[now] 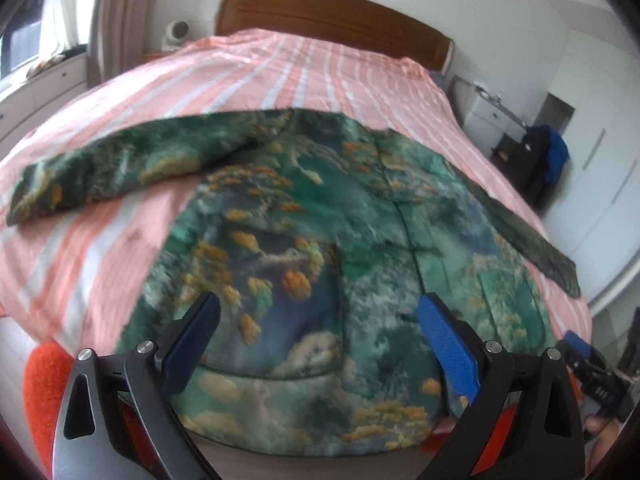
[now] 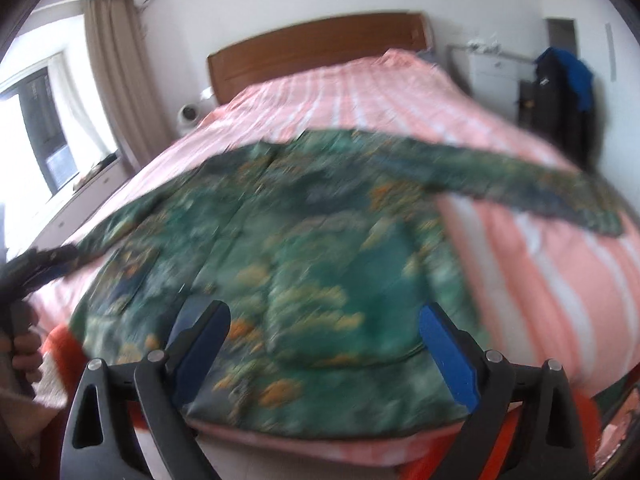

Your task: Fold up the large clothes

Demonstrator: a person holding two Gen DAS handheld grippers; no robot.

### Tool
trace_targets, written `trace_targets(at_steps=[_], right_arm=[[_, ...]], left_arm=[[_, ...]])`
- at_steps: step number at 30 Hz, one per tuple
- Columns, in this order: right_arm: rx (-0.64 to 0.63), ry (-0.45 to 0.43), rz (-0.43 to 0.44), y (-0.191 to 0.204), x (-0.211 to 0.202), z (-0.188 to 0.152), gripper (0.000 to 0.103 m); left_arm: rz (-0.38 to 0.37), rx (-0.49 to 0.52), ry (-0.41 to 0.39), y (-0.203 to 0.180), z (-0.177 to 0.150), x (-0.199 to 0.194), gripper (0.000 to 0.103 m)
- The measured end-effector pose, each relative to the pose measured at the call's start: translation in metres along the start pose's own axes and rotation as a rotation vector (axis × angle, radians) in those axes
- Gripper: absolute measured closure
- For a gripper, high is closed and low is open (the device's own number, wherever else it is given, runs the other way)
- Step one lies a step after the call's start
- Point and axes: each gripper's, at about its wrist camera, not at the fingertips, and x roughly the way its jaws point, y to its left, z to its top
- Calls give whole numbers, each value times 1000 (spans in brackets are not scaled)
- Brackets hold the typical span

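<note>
With both sets of jaws spread wide and gripping nothing, left gripper (image 1: 320, 312) and right gripper (image 2: 324, 320) hang over the hem of a green printed shirt (image 1: 304, 216), spread flat, sleeves out, on the pink striped bedspread (image 1: 304, 64).

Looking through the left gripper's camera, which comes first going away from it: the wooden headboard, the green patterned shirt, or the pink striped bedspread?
1. Green patterned shirt: nearest, spread flat right beyond the left gripper, whose jaws are open and empty.
2. Pink striped bedspread: the bare stretch past the shirt's collar, mid-bed.
3. Wooden headboard: farthest, against the back wall.
</note>
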Motion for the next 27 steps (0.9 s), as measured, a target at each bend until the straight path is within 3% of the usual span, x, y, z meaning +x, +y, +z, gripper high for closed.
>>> trace_targets(at_steps=[3,8,12,15,19,27], right_arm=[[29,38,41,0,5,-9,8],[9,37,10,13,-10,-13,8],[-39,22,48,23,-41,-12,8],[-102,8,35,31,-56,-7,8],[-143,-22,-28,41,-53,-3,8],[-126,44,9,56,-20,-15,8]], left_arm=[[17,63,14,-8,-5,2,4],[85,185,33,-24,-9,2,2],[70,267,-26,-39,-4,-13,2],[20,290,-105,-48,6,-31,2],[54,296,-177,-57,8,-41,1],[133,347,-139,-59,-15,-30,1]])
